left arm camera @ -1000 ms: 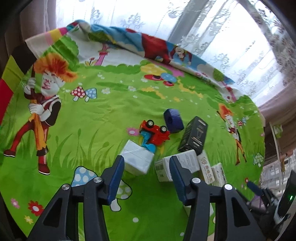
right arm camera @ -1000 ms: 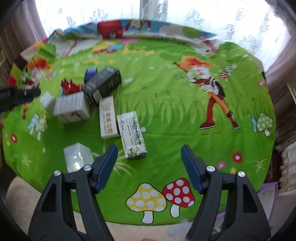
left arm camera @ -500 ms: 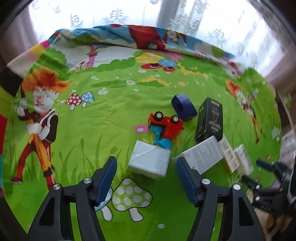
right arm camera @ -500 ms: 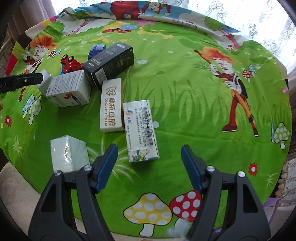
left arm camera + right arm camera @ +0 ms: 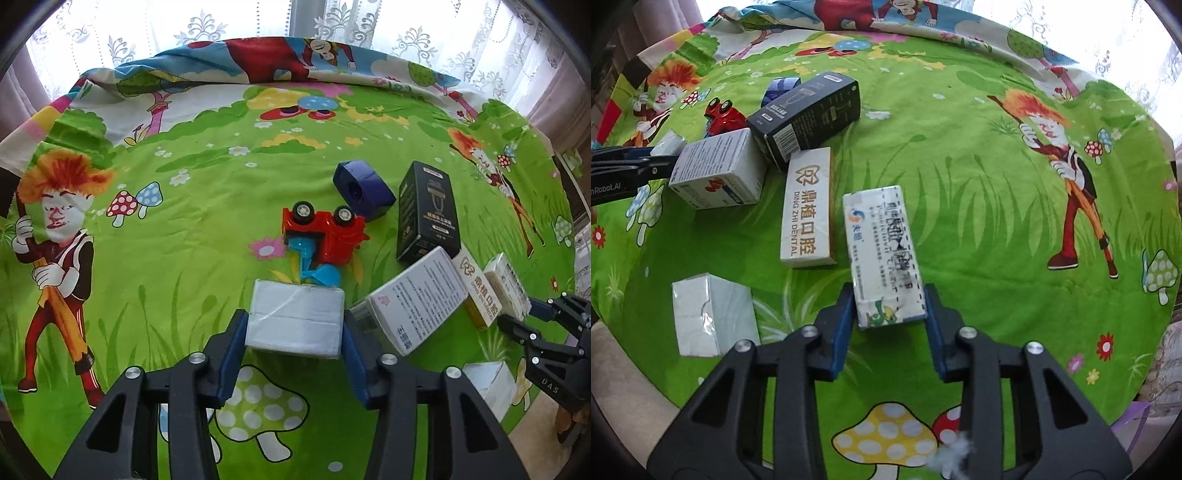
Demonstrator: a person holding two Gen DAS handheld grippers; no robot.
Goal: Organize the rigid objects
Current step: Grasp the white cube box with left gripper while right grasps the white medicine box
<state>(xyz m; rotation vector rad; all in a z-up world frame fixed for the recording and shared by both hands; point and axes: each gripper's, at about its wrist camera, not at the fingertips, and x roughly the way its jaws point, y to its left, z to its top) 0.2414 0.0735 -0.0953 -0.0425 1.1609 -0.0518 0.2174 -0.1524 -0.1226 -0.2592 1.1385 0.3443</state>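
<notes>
In the left wrist view my left gripper (image 5: pixel 293 332) is open, its blue pads on either side of a white wrapped box (image 5: pixel 295 317) on the cartoon cloth. Behind the box lie an overturned red toy car (image 5: pixel 325 232), a blue block (image 5: pixel 364 190) and a black box (image 5: pixel 428 210). In the right wrist view my right gripper (image 5: pixel 889 314) is open around the near end of a white printed box (image 5: pixel 882 251). Left of it lie a cream dental box (image 5: pixel 809 206), a white medicine box (image 5: pixel 718 170) and a black box (image 5: pixel 809 110).
Another white wrapped box (image 5: pixel 709 314) lies near the cloth's front edge at the left of the right wrist view. The green cloth (image 5: pixel 960 166) stretches bare to the right. Lace curtains (image 5: pixel 258 18) hang behind the table. The right gripper shows in the left wrist view (image 5: pixel 517 317).
Both grippers have moved forward and down. The left now straddles the white wrapped box; the right now straddles the near end of the white printed box. The boxes have not moved.
</notes>
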